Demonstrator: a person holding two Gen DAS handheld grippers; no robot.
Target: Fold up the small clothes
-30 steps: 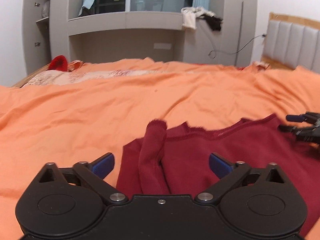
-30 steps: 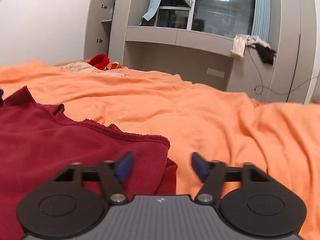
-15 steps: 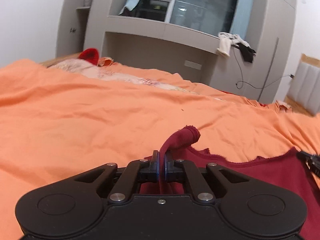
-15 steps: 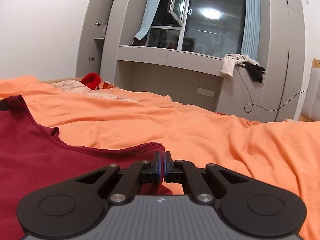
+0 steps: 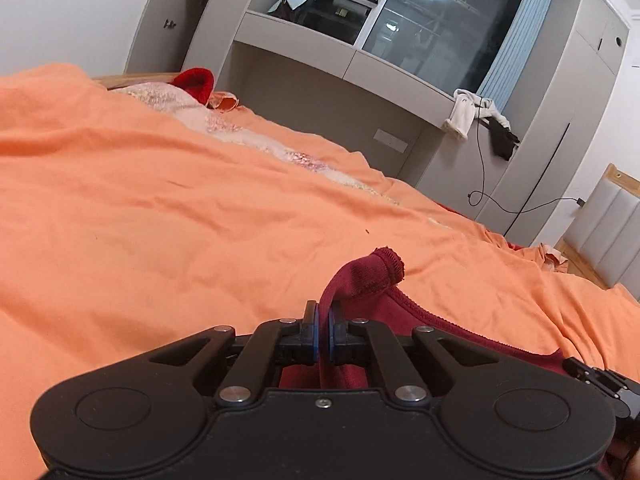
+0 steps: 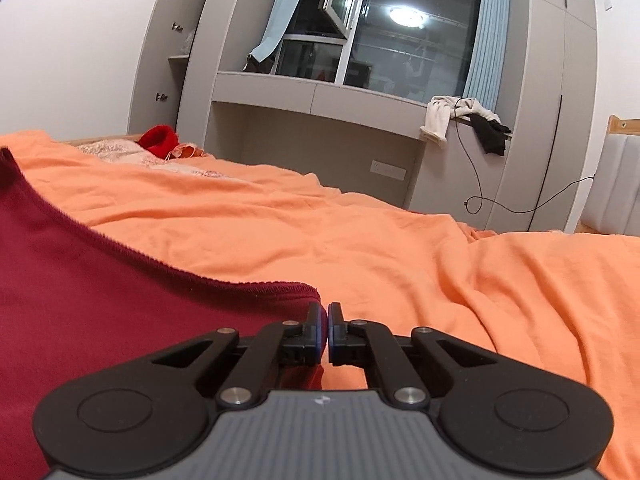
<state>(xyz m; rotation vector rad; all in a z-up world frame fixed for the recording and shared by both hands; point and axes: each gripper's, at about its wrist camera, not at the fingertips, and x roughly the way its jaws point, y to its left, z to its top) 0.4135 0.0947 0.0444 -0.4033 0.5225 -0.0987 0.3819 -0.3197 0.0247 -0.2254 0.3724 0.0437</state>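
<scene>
A dark red garment [image 5: 404,312] lies on the orange bedspread [image 5: 160,220]. My left gripper [image 5: 323,316] is shut on a bunched corner of it, and the hemmed end [image 5: 376,268] sticks up past the fingertips. In the right wrist view the same dark red garment [image 6: 100,300] spreads to the left, its hem stretched taut. My right gripper [image 6: 325,316] is shut on its other corner [image 6: 304,292]. The right gripper also shows at the lower right edge of the left wrist view [image 5: 600,376].
The orange bedspread [image 6: 400,248] is wrinkled, with folds at the right. A red item [image 6: 160,140] and a pale floral cloth [image 5: 168,100] lie at the far side. A grey wall unit [image 6: 320,120] with draped clothes [image 6: 460,116] and a cable stands behind the bed.
Both grippers closed from open onto the garment's corners, then lifted and tilted up. The hem between them has pulled straighter.
</scene>
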